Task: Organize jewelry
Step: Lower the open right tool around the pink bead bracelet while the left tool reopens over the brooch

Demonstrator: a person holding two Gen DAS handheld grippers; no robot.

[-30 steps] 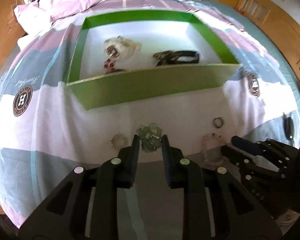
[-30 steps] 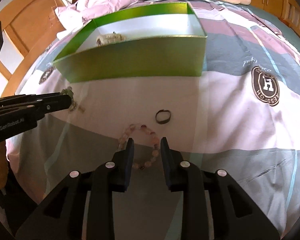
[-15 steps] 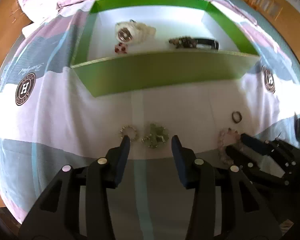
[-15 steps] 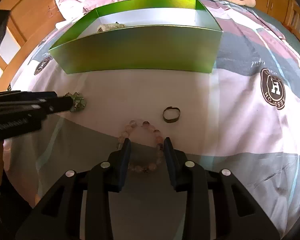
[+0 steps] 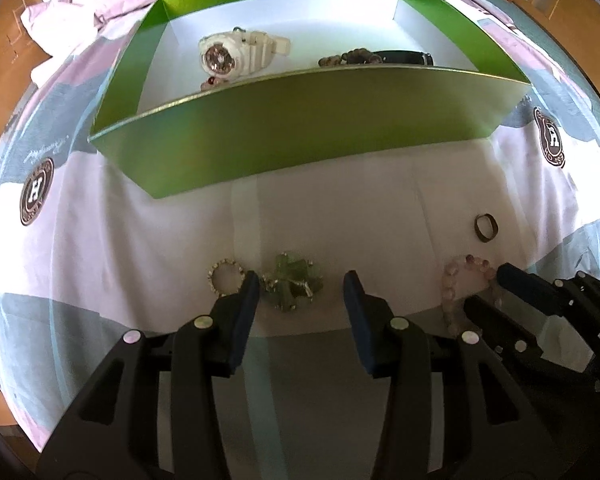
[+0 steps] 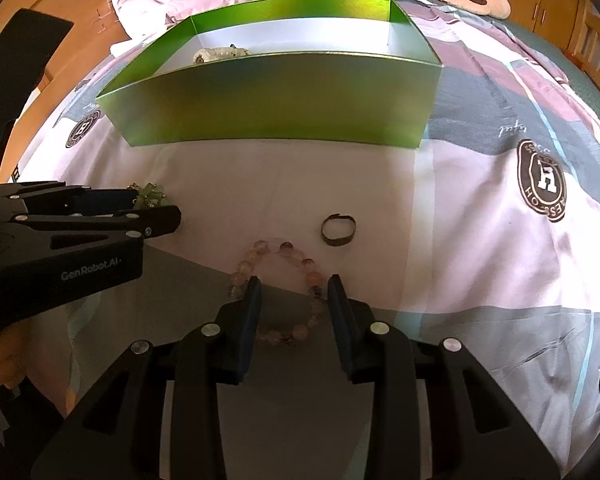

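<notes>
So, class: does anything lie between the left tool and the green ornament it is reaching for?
Nothing visible does. The left tool is open, with the green ornament between its fingers. A small beaded ring lies just outside the left finger.

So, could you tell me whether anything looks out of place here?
Four pieces lie loose on the bedspread outside the green box: green brooch, small beaded ring, pink bead bracelet, dark ring. Nothing looks damaged.
</notes>
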